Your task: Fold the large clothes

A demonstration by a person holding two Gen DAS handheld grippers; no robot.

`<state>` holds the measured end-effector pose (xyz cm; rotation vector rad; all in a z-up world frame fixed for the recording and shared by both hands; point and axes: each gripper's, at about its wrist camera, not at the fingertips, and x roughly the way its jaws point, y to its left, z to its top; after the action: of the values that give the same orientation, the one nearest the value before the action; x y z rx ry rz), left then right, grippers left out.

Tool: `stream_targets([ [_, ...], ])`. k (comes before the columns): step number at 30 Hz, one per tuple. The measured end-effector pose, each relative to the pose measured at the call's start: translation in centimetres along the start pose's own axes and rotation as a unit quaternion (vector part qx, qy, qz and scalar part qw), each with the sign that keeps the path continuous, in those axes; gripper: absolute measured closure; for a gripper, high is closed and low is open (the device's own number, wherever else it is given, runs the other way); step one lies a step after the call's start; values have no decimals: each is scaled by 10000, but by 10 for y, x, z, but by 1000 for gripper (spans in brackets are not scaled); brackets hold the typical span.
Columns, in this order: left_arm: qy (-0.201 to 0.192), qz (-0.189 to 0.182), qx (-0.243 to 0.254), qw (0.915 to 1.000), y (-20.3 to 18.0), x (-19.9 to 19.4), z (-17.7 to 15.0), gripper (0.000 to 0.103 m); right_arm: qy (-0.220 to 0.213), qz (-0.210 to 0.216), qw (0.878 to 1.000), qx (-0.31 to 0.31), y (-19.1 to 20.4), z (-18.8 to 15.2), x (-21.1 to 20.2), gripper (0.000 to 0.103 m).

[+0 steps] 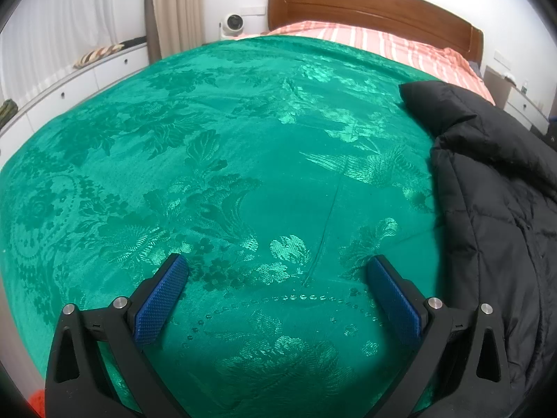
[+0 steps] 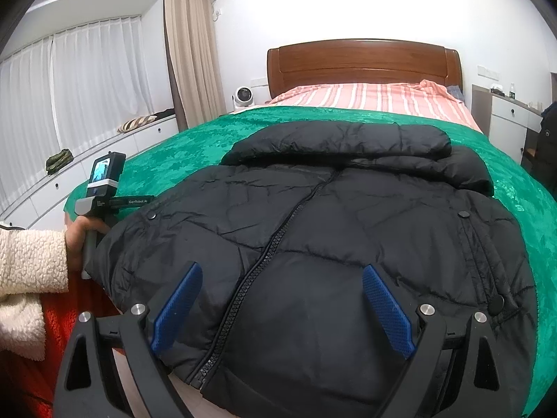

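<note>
A large black puffer jacket [image 2: 348, 216] lies front-up on the green bedspread [image 2: 195, 142], zipped, with its hood toward the headboard and its hem hanging over the near edge. My right gripper [image 2: 282, 278] is open and empty, just above the jacket's lower front, astride the zipper. In the left wrist view the jacket [image 1: 497, 188] lies at the right edge. My left gripper [image 1: 278, 268] is open and empty over bare green bedspread [image 1: 209, 174], to the left of the jacket. The left gripper's body also shows in the right wrist view [image 2: 104, 188], held by a hand at the jacket's left side.
A wooden headboard [image 2: 362, 62] and a pink striped sheet [image 2: 369, 99] are at the far end of the bed. White drawers [image 2: 104, 160] run along the left wall under curtains. A small white fan [image 2: 243, 97] stands by the headboard. A nightstand [image 2: 508, 118] is at the right.
</note>
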<state>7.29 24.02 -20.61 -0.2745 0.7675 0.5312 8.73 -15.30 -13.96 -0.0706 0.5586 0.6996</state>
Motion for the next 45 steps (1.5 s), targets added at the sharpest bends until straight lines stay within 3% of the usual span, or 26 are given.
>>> stream_targets([
  [45,-16,10,6,10000,1,2,1,0,71,29,10000,-49,5,-1,6,10],
])
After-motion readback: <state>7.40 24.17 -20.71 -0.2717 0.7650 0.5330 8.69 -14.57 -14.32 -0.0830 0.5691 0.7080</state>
